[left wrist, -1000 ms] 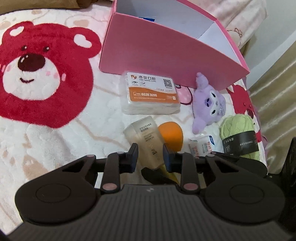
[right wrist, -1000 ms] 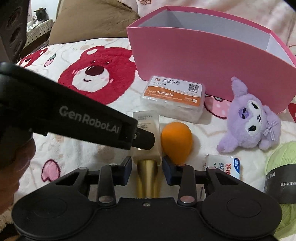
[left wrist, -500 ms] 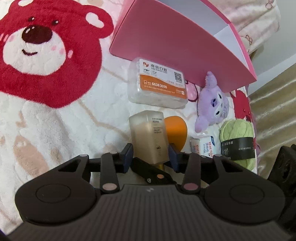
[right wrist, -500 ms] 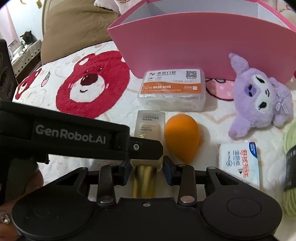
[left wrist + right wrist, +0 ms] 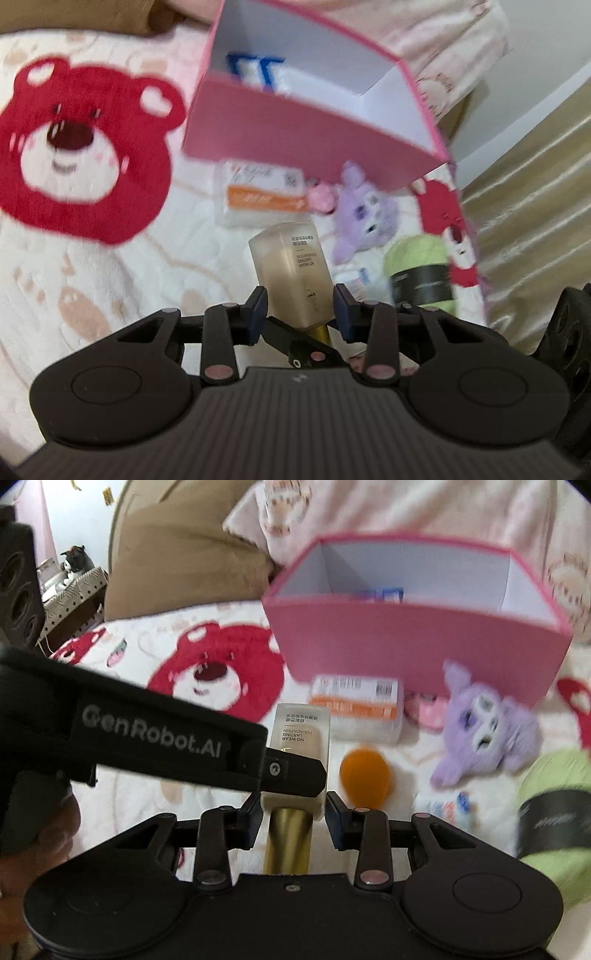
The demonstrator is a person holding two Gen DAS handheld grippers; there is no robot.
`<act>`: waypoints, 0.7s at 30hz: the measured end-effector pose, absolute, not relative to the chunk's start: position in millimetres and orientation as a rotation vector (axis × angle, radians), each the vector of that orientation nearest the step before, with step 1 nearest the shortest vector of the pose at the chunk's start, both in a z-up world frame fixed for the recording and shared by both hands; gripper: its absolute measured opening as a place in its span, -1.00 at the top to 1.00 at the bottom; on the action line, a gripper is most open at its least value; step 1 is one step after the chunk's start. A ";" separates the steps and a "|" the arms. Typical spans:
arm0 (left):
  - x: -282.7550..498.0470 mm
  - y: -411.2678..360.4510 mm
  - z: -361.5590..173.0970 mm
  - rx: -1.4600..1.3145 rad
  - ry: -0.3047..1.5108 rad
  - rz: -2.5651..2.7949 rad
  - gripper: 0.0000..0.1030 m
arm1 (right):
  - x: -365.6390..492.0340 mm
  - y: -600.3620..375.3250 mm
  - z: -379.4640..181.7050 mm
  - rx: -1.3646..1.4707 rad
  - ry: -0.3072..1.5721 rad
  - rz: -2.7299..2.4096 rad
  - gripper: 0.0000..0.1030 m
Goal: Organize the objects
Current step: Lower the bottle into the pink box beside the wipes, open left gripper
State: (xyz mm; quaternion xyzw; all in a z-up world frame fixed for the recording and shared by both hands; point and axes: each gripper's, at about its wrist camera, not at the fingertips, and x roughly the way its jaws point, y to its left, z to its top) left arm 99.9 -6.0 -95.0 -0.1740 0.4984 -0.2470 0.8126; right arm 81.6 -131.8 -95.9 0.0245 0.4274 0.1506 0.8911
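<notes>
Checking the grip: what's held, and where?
The foundation bottle: right fingers clamp its shoulder by the gold cap; left fingers, just closing, grip its body.

- blanket (image 5: 110, 280): white w/ red bear faces
- box (image 5: 406, 642): pink outside, white inside
- bottle (image 5: 295, 273): frosted beige, gold cap
- sponge (image 5: 365, 773): orange
- plush (image 5: 484, 734): purple
- yarn (image 5: 421, 266): lt green, black band
- grippers: black, blue pads (image 5: 258, 308)
</notes>
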 end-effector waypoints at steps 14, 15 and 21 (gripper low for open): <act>201.6 -54.9 15.2 -0.275 0.922 -0.570 0.31 | 175.3 -169.7 11.5 -0.021 0.751 0.255 0.21; 214.1 -60.7 13.8 -0.269 0.928 -0.560 0.32 | 189.5 -175.5 10.8 -0.009 0.768 0.253 0.21; 288.0 -85.8 -22.1 -0.293 0.992 -0.524 0.32 | 273.2 -199.7 -16.3 0.009 0.868 0.229 0.21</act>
